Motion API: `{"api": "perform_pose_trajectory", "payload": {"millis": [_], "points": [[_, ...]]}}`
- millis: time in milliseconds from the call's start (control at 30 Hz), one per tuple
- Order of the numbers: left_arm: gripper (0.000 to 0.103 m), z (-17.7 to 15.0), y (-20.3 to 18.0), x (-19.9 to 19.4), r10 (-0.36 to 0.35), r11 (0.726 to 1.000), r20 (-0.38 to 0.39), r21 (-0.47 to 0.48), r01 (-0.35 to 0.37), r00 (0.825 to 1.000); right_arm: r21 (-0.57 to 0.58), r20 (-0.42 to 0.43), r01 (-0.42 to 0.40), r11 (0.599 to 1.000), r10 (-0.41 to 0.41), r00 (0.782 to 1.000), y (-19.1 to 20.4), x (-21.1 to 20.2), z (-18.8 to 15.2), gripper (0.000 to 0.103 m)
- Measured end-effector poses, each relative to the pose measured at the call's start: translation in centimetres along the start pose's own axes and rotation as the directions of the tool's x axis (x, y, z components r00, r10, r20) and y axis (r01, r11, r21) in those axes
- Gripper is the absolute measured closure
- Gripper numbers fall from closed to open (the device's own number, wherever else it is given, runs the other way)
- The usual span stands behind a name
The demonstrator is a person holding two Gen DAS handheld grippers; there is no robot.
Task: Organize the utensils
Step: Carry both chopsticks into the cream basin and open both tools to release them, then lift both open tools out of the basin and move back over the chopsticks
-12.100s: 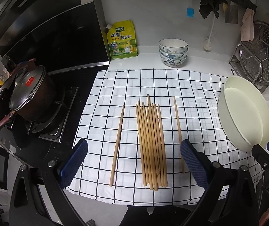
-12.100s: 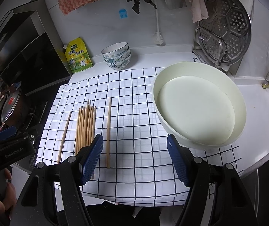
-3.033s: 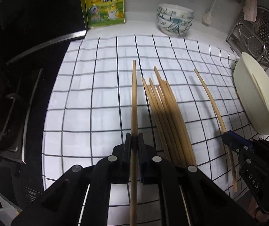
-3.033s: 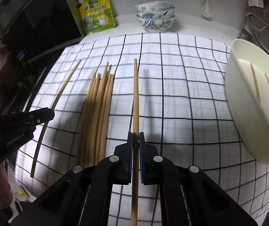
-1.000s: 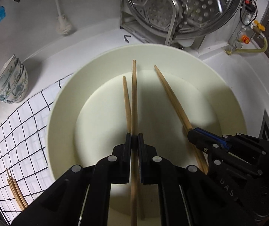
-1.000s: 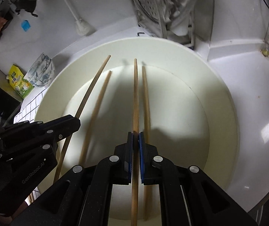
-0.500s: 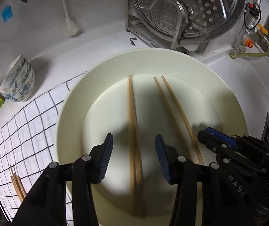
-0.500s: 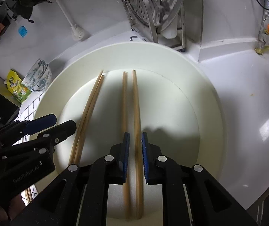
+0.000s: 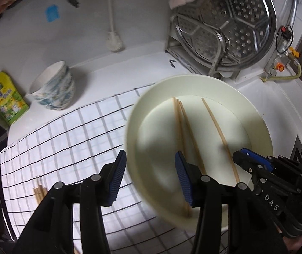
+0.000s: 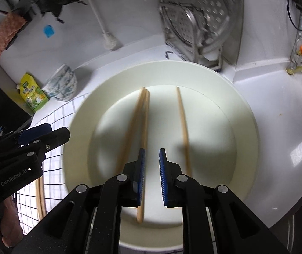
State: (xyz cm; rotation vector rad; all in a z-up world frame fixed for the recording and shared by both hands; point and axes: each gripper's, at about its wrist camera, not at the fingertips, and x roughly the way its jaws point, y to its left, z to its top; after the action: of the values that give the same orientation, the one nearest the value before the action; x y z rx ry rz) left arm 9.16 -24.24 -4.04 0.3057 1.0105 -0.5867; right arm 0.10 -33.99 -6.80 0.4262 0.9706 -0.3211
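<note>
A cream bowl (image 9: 195,79) (image 10: 161,67) stands on the counter with wooden chopsticks (image 9: 190,131) (image 10: 182,127) lying loose inside it. My left gripper (image 9: 151,180) hangs above the bowl's left rim, one finger over the checked cloth and one over the bowl. Its jaws are opening and nothing is between them. My right gripper (image 10: 152,175) hovers over the middle of the bowl, jaws a narrow gap apart and opening, gripping nothing; a chopstick lies beneath its left finger. More chopsticks (image 9: 39,190) (image 10: 40,194) remain on the cloth at the left.
The black-and-white checked cloth (image 9: 66,137) covers the counter left of the bowl. Stacked patterned bowls (image 9: 52,86) and a yellow pouch (image 9: 4,101) stand at the back left. A metal steamer rack (image 9: 225,27) leans behind the bowl, a brush (image 9: 113,42) hangs on the wall.
Both grippers opened and let go of their chopsticks, which now lie in the bowl. Both have lifted and drawn back, the left one shifting toward the cloth.
</note>
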Motion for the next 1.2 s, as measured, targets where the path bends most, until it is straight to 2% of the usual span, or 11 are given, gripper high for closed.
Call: {"api": "perform_pose_trajectory", "payload": {"millis": [167, 567, 800, 933, 1200], "points": [[0.050, -1.5, 2.9, -2.9, 0.017, 1.000, 0.034, -0.015, -0.017, 0.999, -0.025, 0.024, -0.007, 1.000, 0.008, 1.000, 3.1, -1.4, -0.6, 0.088], [0.046, -6.5, 10.6, -7.6, 0.039, 0.996, 0.084, -0.085, -0.032, 0.996, -0.121, 0.048, -0.013, 0.993, 0.019, 0.999, 12.0, -2.9, -3.5, 0.076], [0.041, -10.9, 15.8, -8.9, 0.078, 0.987, 0.062, -0.144, -0.069, 0.995, -0.164, 0.021, -0.044, 0.986, 0.048, 0.999, 17.0, -2.1, -6.4, 0.074], [0.040, -13.3, 18.7, -9.1, 0.100, 0.978, 0.039, -0.188, -0.091, 0.994, -0.190, 0.001, -0.058, 0.980, 0.060, 0.998, 19.4, -1.4, -8.3, 0.068], [0.036, -18.4, 23.6, -7.8, 0.153, 0.943, -0.048, -0.293, -0.161, 0.987, -0.253, -0.069, -0.096, 0.963, 0.081, 0.994, 23.1, 0.9, -11.8, 0.068]]}}
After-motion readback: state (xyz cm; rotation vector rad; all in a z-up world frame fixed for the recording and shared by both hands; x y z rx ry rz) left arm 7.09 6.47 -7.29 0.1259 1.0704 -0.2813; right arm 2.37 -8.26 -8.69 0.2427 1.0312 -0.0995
